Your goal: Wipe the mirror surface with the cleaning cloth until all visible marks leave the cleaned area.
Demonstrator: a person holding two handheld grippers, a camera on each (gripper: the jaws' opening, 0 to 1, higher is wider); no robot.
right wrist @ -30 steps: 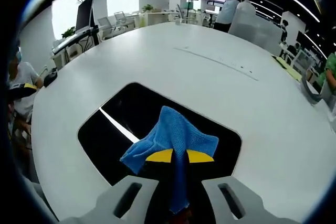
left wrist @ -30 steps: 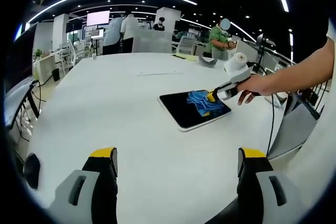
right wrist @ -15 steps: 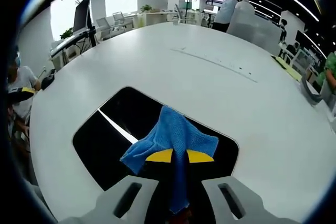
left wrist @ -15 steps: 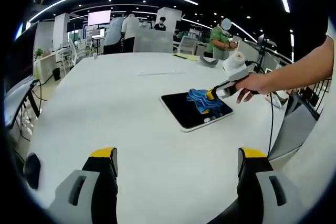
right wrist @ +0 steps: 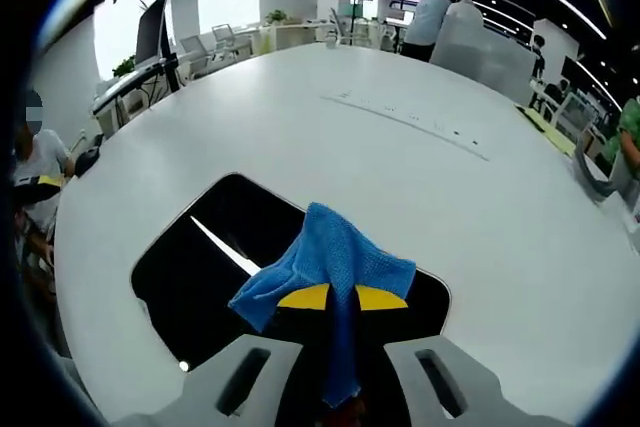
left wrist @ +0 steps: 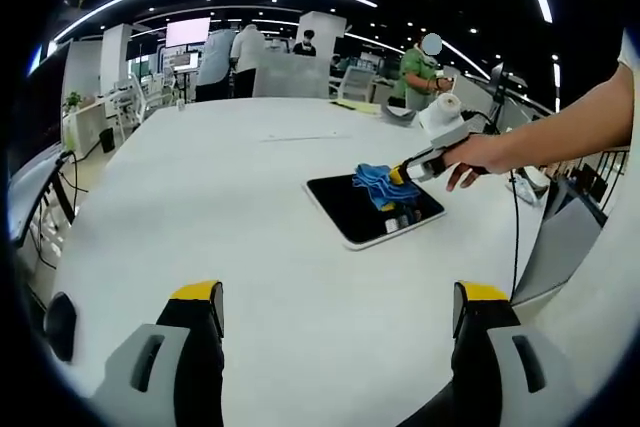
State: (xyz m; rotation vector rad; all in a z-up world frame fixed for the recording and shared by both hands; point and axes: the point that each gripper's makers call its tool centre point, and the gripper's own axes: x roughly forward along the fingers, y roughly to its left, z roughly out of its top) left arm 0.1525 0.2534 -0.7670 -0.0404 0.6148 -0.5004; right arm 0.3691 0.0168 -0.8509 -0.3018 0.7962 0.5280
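A dark rectangular mirror (left wrist: 362, 207) (right wrist: 200, 257) lies flat on the white table (left wrist: 220, 217). A blue cleaning cloth (right wrist: 325, 262) (left wrist: 376, 183) rests on the mirror's far part, and my right gripper (right wrist: 341, 298) (left wrist: 398, 175) is shut on it, its yellow-tipped jaws pressed together over the fabric. A person's hand (left wrist: 478, 158) holds that gripper. My left gripper (left wrist: 340, 297) hangs open over the near table, well short of the mirror, with nothing between its jaws.
People (left wrist: 420, 65) stand at the table's far end by a white roll (left wrist: 440, 112). A chair (left wrist: 560, 247) sits at the right edge, a cable (left wrist: 518, 237) hangs there. Desks and monitors (right wrist: 160, 32) line the room beyond.
The right gripper has carried the cloth farther across the mirror toward its far edge. The left gripper has stayed put.
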